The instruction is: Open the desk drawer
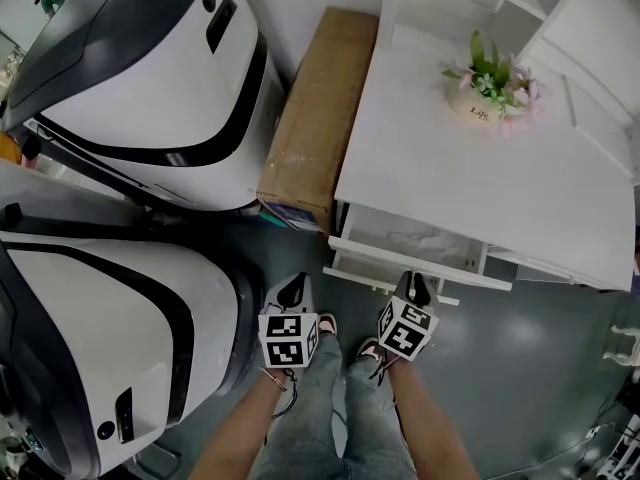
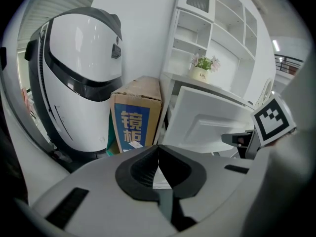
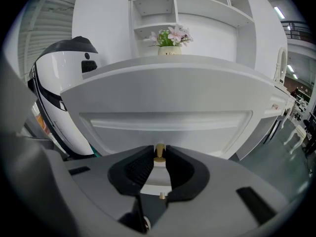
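The white desk (image 1: pixel 500 183) has its drawer (image 1: pixel 410 240) standing partly pulled out, and the drawer front (image 3: pixel 168 117) fills the right gripper view. My right gripper (image 1: pixel 413 290) (image 3: pixel 159 148) is shut on the small gold drawer knob (image 3: pixel 159 153) at the middle of that front. My left gripper (image 1: pixel 292 293) (image 2: pixel 157 149) hangs to the left of the drawer, off the desk's corner, with its tips together and nothing between them. In the left gripper view the drawer front (image 2: pixel 212 125) juts out, with the right gripper's marker cube (image 2: pixel 274 120) beside it.
A flower pot (image 1: pixel 487 93) stands on the desk top below white shelves (image 2: pixel 212 28). A tall cardboard box (image 1: pixel 315 118) leans between the desk and a large white-and-black pod (image 1: pixel 150 68). A second pod (image 1: pixel 90 338) is close on my left. The person's legs (image 1: pixel 340 408) stand on grey floor.
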{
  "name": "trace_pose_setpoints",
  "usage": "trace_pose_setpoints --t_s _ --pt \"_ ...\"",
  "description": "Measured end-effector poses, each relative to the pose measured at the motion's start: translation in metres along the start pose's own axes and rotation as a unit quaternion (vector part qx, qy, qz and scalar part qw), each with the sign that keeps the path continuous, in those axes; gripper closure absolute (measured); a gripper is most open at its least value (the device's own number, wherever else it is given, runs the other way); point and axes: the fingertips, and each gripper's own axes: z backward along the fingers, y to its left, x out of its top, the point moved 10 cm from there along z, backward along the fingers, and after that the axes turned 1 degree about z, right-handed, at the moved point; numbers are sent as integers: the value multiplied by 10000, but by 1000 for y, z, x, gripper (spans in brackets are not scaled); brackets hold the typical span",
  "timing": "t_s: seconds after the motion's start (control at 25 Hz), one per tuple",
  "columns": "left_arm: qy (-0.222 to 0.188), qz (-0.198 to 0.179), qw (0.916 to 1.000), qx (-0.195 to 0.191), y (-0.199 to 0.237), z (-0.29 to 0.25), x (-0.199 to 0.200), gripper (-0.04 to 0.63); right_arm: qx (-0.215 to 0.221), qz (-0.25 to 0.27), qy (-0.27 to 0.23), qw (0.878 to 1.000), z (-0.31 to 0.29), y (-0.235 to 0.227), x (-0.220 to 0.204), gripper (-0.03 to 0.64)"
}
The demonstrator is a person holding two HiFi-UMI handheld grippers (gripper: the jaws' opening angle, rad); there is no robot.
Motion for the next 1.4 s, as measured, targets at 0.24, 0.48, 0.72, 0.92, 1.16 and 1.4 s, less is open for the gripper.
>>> trace_pose_setpoints --t_s 0.24,0.48,0.72,0.92,1.16,1.4 --pt "-12 50 10000 40 1 9 -4 577 2 -22 61 10000 9 1 -9 534" --pt "-35 76 9999 67 -1 18 -8 577 49 7 132 9999 18 2 -19 534" --pt "-55 133 9998 127 -1 27 -11 577 82 33 218 9997 28 2 -28 534" --pt "-74 164 9997 185 -3 32 -11 577 115 61 257 9996 30 2 -31 534" --pt "-93 190 9995 232 -3 36 -11 577 141 25 282 9995 29 2 -31 532" --pt "-91 192 9994 258 -5 39 -8 577 164 -43 328 9993 27 1 -30 531"
